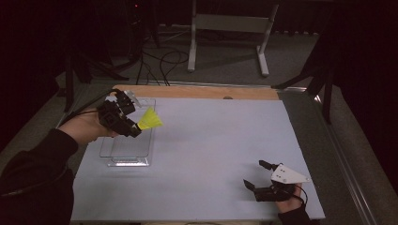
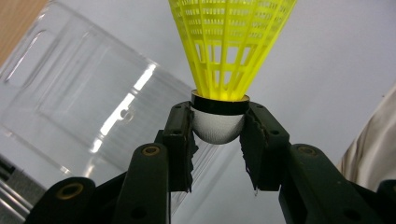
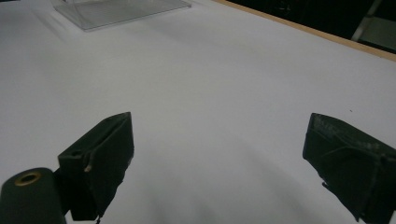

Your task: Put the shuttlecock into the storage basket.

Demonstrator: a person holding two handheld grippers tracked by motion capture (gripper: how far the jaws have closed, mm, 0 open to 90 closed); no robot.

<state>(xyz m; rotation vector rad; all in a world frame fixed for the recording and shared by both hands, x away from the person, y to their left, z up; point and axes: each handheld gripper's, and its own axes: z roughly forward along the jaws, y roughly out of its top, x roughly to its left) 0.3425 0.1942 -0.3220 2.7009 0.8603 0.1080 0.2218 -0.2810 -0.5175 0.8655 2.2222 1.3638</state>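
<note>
A yellow shuttlecock (image 1: 150,119) with a white rounded cork (image 2: 218,127) hangs above a clear plastic box (image 1: 127,140) at the table's left. My left gripper (image 1: 133,126) is shut on the cork, its skirt (image 2: 231,42) pointing away from the jaws. In the left gripper view the clear plastic box (image 2: 74,102) lies below and to the left of the shuttlecock. My right gripper (image 1: 256,176) rests open near the front right of the table, nothing between its fingers (image 3: 100,158).
The table carries a pale blue-grey mat (image 1: 211,140) with a wooden strip (image 1: 197,92) along its far edge. A white metal frame (image 1: 230,28) and cables stand on the floor beyond. The box's edge (image 3: 116,11) shows far off in the right gripper view.
</note>
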